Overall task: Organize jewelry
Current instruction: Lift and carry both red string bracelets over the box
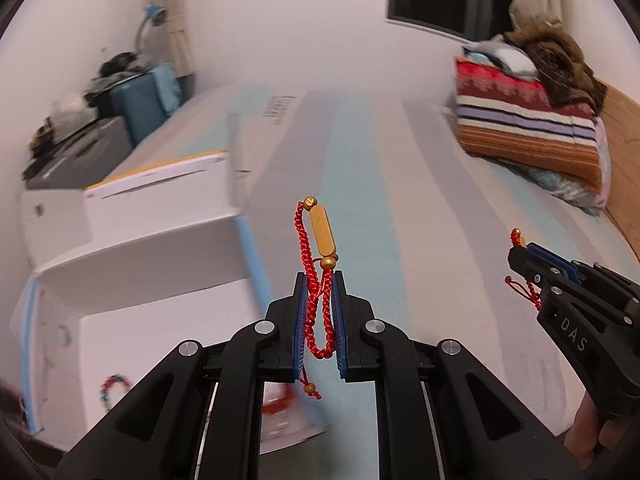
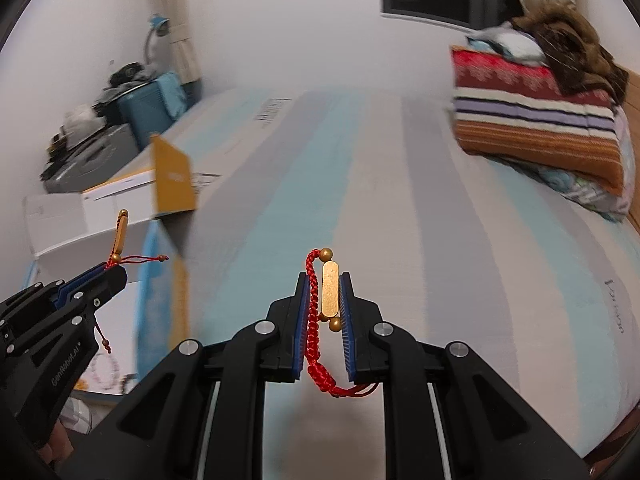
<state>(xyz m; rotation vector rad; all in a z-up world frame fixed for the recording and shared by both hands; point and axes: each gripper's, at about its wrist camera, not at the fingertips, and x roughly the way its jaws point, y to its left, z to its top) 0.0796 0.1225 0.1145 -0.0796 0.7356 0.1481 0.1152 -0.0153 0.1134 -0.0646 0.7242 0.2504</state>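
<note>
Left wrist view, 8 o'clock: open white box (image 1: 132,280), a multicoloured bead bracelet (image 1: 115,394) lying inside it. Centre: left gripper (image 1: 320,280), fingers pinching the red cord of a bracelet with gold bar (image 1: 322,236); the bar stands clear above the fingertips, the cord loop hangs between the pads. 3 o'clock: right gripper (image 1: 520,250), fingers pressed on a second red-and-gold bracelet (image 2: 330,294); in the right wrist view its gold bar sits between the blue pads. Both held above the striped bed (image 1: 400,184). 1 o'clock: folded blankets (image 1: 528,120).
</note>
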